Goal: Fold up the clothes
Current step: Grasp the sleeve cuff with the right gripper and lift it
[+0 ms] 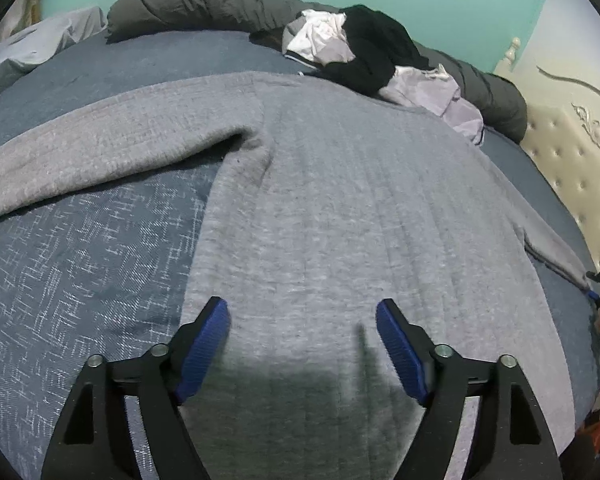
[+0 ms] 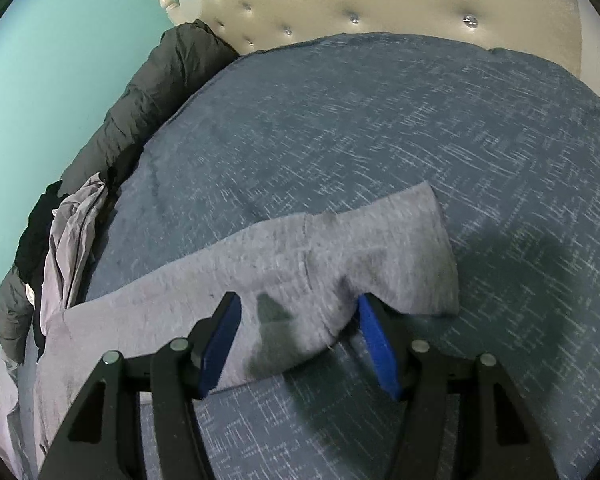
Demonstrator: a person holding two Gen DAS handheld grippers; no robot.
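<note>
On the blue bedspread (image 1: 80,272) in the left wrist view, a grey sweater (image 1: 340,208) lies spread flat, and the left gripper (image 1: 302,312) hovers above its body with jaws spread wide, holding nothing. Beside that bedspread's headboard (image 2: 340,0) in the right wrist view, the right gripper (image 2: 298,308) straddles the sweater's sleeve, jaws partly apart, pads not pressing it.

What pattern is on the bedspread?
Blue bedspread with short white crosshatch dashes, clearest in the right wrist view.
</note>
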